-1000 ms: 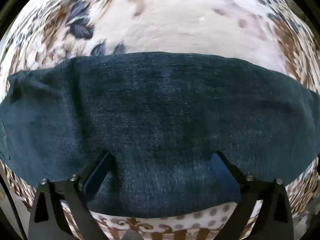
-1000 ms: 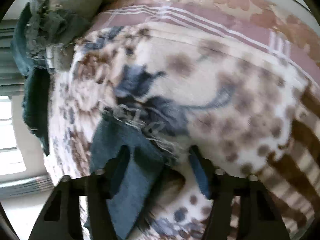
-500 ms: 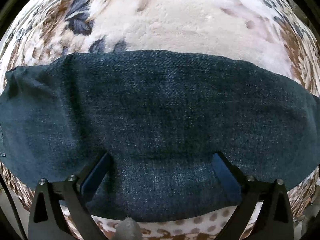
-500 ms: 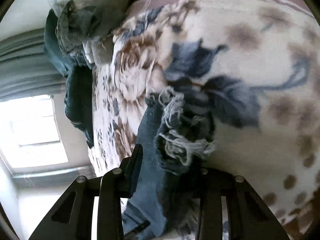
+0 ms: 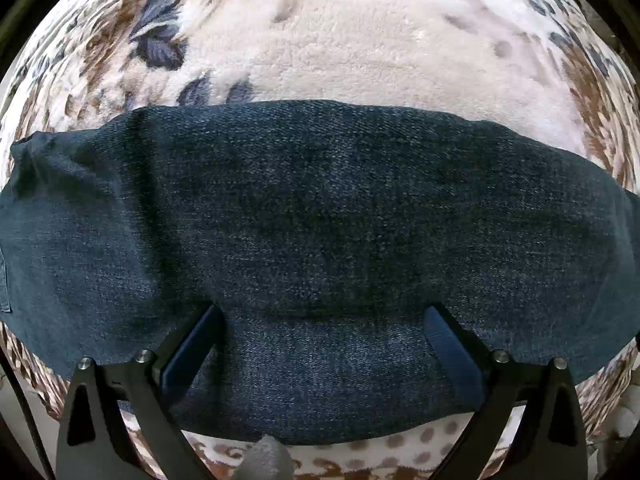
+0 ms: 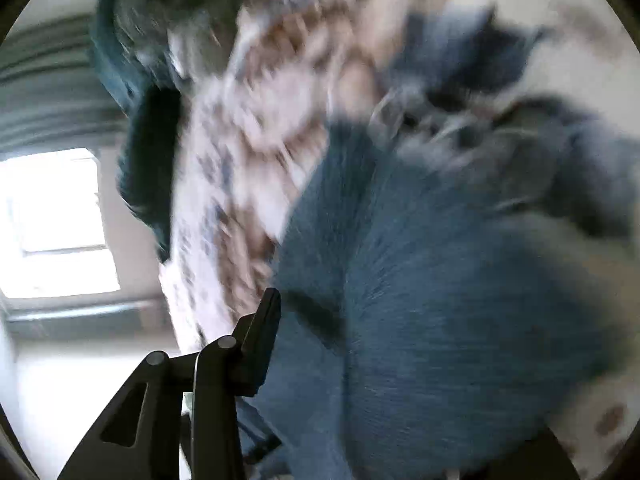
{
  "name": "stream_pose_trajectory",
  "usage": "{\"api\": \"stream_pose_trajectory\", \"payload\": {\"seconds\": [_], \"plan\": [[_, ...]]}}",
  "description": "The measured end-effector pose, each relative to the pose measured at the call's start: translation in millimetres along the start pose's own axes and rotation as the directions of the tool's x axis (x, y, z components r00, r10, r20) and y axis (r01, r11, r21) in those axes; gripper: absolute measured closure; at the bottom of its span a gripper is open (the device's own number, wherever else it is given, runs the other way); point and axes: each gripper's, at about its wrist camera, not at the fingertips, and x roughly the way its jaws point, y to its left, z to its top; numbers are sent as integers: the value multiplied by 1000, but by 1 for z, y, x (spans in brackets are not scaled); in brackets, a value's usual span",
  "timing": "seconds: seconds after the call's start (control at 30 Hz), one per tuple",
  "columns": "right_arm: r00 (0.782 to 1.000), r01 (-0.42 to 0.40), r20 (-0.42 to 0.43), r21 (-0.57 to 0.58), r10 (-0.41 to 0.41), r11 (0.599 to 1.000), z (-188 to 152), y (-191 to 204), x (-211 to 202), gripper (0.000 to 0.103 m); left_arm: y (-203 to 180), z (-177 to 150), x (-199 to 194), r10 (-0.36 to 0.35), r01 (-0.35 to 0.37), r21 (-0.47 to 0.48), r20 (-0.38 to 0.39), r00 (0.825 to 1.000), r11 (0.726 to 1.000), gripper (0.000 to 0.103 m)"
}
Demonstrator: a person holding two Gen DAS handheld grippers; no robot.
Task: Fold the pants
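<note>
Left gripper (image 5: 324, 320) spread over one pair of jeans (image 5: 320, 240), two fingers (image 5: 192, 344) resting on the denim.
On my right view, blurred, I count one finger (image 6: 260, 340); denim (image 6: 420, 300) hides the other, so I cannot tell the right gripper's grip. One floral blanket (image 5: 340, 40) lies underneath.

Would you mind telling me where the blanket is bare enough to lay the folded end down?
Bare cream blanket lies beyond the jeans, bordered by the floral prints at left and right. Only a thin spotted strip shows on their near side, by the left tongs.
</note>
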Motion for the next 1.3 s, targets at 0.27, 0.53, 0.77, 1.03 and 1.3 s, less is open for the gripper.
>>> {"api": "stream_pose_trajectory", "payload": {"seconds": [0.27,0.53,0.77,1.03,1.3], "plan": [[990,101,97,-12,-100,995,5,37,-1,94,-1,-6,-13,45,-46,18,20,999,999,0],[963,225,181,-127,-200,966,-31,116,-16,95,14,-11,-38,133,-136,42,72,988,990,0],[959,261,178,-254,-221,931,-108,189,3,95,90,-10,-53,110,-111,7,64,992,994,0],[960,277,81,-385,-267,881,-222,243,85,95,221,-16,-72,102,-96,-117,51,993,988,0],[930,270,-59,-557,-362,785,-345,261,200,95,344,-30,-73,128,-114,-276,33,991,955,0]]}}
